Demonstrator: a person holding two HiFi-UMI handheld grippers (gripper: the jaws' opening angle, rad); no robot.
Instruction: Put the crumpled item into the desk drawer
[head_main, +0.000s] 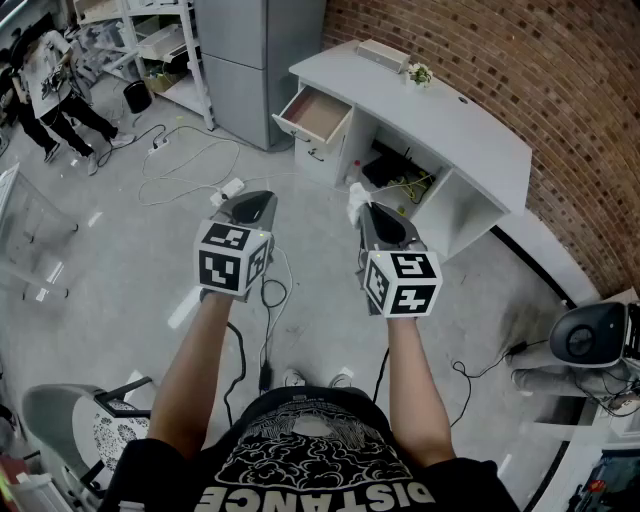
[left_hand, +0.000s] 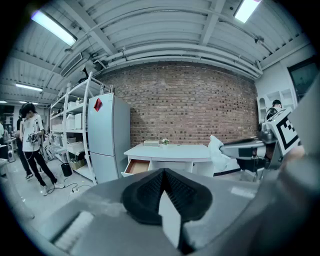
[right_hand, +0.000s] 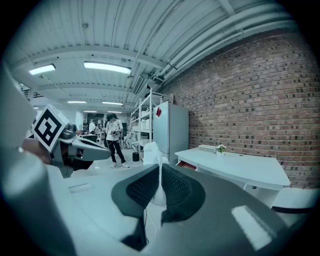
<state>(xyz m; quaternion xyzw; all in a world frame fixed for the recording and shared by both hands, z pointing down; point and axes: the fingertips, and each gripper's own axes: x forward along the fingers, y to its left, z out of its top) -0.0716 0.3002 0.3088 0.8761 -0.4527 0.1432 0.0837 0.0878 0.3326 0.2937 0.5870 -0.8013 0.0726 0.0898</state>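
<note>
A white crumpled item sticks out of the tip of my right gripper, which is shut on it. In the right gripper view the crumpled item rises between the closed pads of that gripper. My left gripper is held level beside it, shut, with nothing in it; the left gripper view shows its pads meeting. The white desk stands ahead against the brick wall. Its drawer is pulled open at the desk's left end and looks empty. Both grippers are well short of the desk, above the floor.
A tall grey cabinet stands left of the drawer, with white shelving beyond it. Cables and a power strip lie on the floor ahead. A person stands far left. A chair is at my lower left.
</note>
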